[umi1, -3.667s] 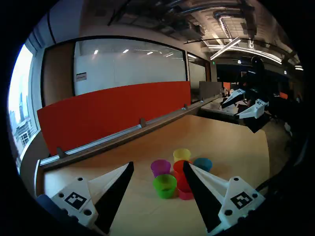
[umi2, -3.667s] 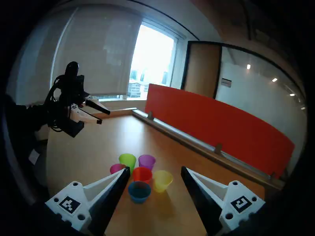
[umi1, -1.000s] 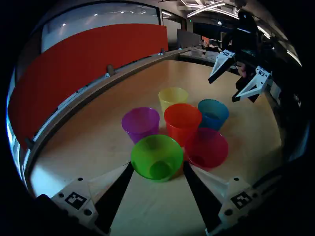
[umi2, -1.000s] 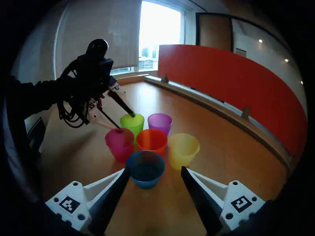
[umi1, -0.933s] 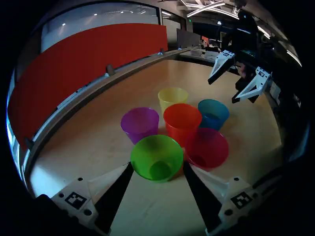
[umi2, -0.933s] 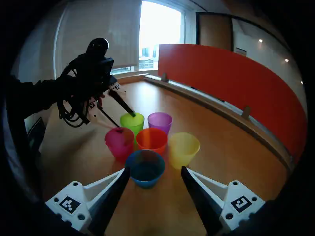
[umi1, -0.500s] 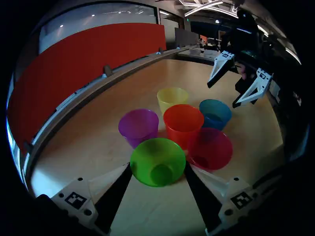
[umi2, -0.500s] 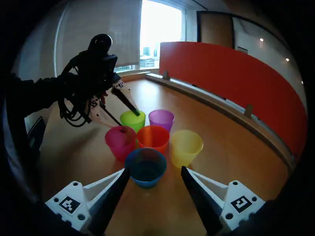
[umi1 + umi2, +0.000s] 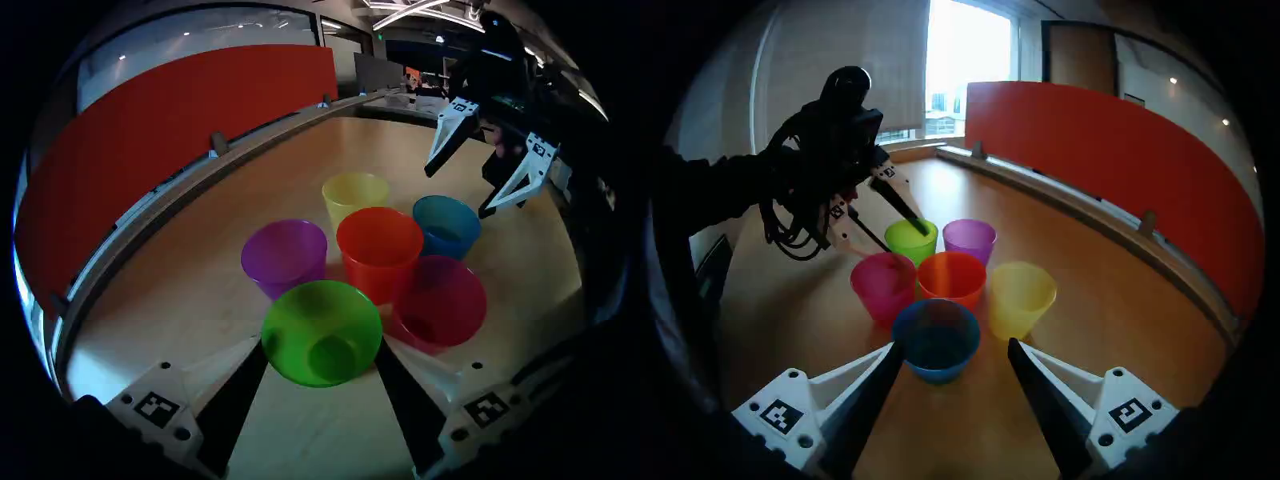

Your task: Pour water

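Observation:
Several plastic cups stand in a cluster on the wooden table (image 9: 184, 312). The green cup (image 9: 322, 332) sits between the fingers of my left gripper (image 9: 320, 344), whose jaws are open on either side of it. Behind it are the purple cup (image 9: 284, 254), orange cup (image 9: 378, 240), pink cup (image 9: 440, 302), yellow cup (image 9: 354, 194) and blue cup (image 9: 446, 226). In the right gripper view the blue cup (image 9: 936, 338) stands just ahead of my open right gripper (image 9: 954, 346). Whether any cup holds water I cannot tell.
A red divider panel (image 9: 160, 120) on a rail runs along the table's far edge. A bright window (image 9: 968, 72) is behind the left gripper (image 9: 902, 238) and the dark-sleeved arm (image 9: 712, 192) holding it. The right gripper (image 9: 456, 194) hovers above the blue cup.
My left gripper has moved forward, so the green cup now sits deeper between its fingers. The right gripper has come slightly closer to the blue cup. The cups have stayed in place.

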